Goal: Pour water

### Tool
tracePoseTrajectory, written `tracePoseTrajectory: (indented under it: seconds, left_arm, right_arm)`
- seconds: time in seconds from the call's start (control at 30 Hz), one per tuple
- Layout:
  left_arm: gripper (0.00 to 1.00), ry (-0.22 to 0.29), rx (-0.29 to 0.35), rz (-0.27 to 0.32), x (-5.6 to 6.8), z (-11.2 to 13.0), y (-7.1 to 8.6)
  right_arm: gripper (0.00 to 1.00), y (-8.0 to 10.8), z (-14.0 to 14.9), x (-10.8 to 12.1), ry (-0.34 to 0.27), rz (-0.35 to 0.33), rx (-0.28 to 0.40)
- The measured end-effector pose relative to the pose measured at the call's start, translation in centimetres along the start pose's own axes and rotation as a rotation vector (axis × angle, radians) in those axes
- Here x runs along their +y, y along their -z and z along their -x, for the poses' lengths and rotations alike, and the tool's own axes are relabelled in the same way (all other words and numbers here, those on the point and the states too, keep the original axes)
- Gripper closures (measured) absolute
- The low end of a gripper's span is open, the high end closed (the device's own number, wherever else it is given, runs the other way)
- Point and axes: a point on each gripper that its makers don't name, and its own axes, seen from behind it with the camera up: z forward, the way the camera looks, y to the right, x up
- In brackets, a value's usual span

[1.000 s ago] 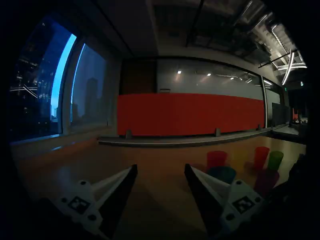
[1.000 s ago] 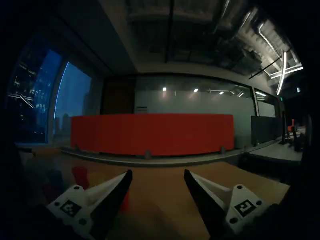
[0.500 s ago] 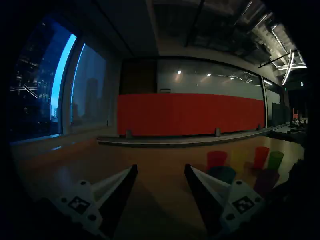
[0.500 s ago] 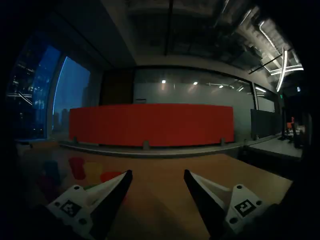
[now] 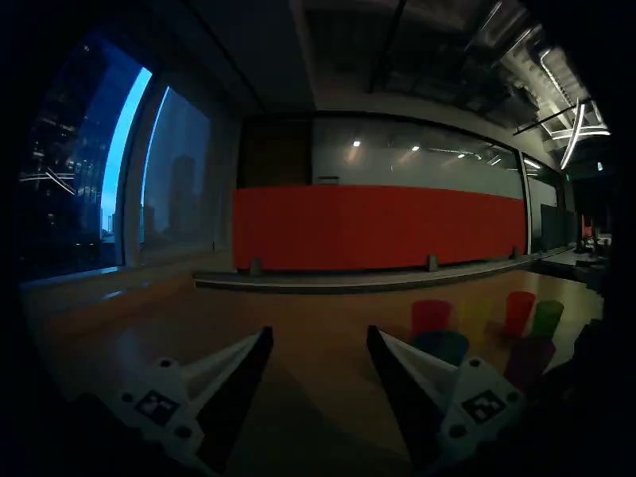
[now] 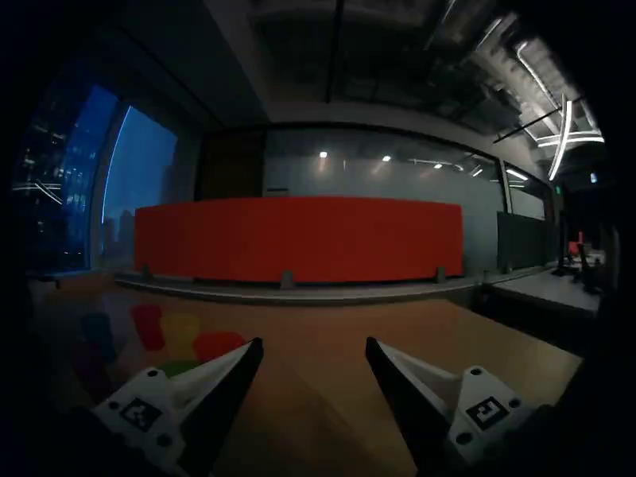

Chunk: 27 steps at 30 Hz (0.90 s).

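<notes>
In the left gripper view, my left gripper (image 5: 318, 342) stands open over a wooden table (image 5: 318, 310), with nothing between its fingers. To its right stands a cluster of coloured cups: a red cup (image 5: 430, 316), a teal cup (image 5: 441, 346), an orange-red cup (image 5: 519, 312), a green cup (image 5: 546, 317) and a purple cup (image 5: 528, 359). In the right gripper view, my right gripper (image 6: 312, 350) is open and empty above the same table (image 6: 334, 334). The cups lie to its left: a blue cup (image 6: 98, 335), a red cup (image 6: 149, 326), a yellow cup (image 6: 181, 334) and an orange-red cup (image 6: 215, 345).
The room is dim. A red partition (image 5: 374, 226) runs along the table's far edge, with dark windows (image 5: 79, 175) on the left. Another desk (image 6: 548, 298) stands at the right beyond the table's edge.
The right gripper has tipped downward, so the table and the cups at its left show more fully. The left gripper has stayed still.
</notes>
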Motion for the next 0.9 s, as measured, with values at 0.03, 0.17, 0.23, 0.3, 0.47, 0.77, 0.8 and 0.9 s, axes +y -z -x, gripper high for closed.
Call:
tracePoseTrajectory:
  seconds: [0.03, 0.17, 0.23, 0.3, 0.47, 0.77, 0.8, 0.9]
  left_arm:
    - [0.13, 0.000, 0.000, 0.000, 0.01, -0.01, 0.01]
    - [0.13, 0.000, 0.000, 0.000, 0.03, 0.00, 0.04]
    - [0.13, 0.000, 0.000, 0.000, 0.03, 0.01, 0.06]
    - [0.13, 0.000, 0.000, 0.000, 0.02, 0.00, 0.09]
    - [0.13, 0.000, 0.000, 0.000, -0.05, 0.01, 0.07]
    - [0.13, 0.000, 0.000, 0.000, -0.07, 0.01, 0.03]
    - [0.13, 0.000, 0.000, 0.000, -0.06, 0.02, 0.03]
    - [0.13, 0.000, 0.000, 0.000, -0.03, 0.01, 0.02]
  right_arm:
    - [0.00, 0.01, -0.01, 0.00, 0.000, 0.000, 0.000]
    - [0.00, 0.07, -0.03, 0.00, -0.001, 0.000, 0.000]
    - [0.00, 0.11, -0.03, -0.03, 0.000, 0.000, 0.000]
    - [0.00, 0.16, -0.03, -0.08, 0.000, 0.000, 0.000]
    - [0.00, 0.36, -0.06, -0.12, 0.000, -0.002, 0.000]
    - [0.00, 0.32, 0.01, -0.11, -0.001, 0.000, -0.002]
    - [0.00, 0.30, 0.02, -0.12, -0.002, 0.000, -0.003]
    - [0.00, 0.24, 0.02, -0.11, -0.002, 0.001, -0.003]
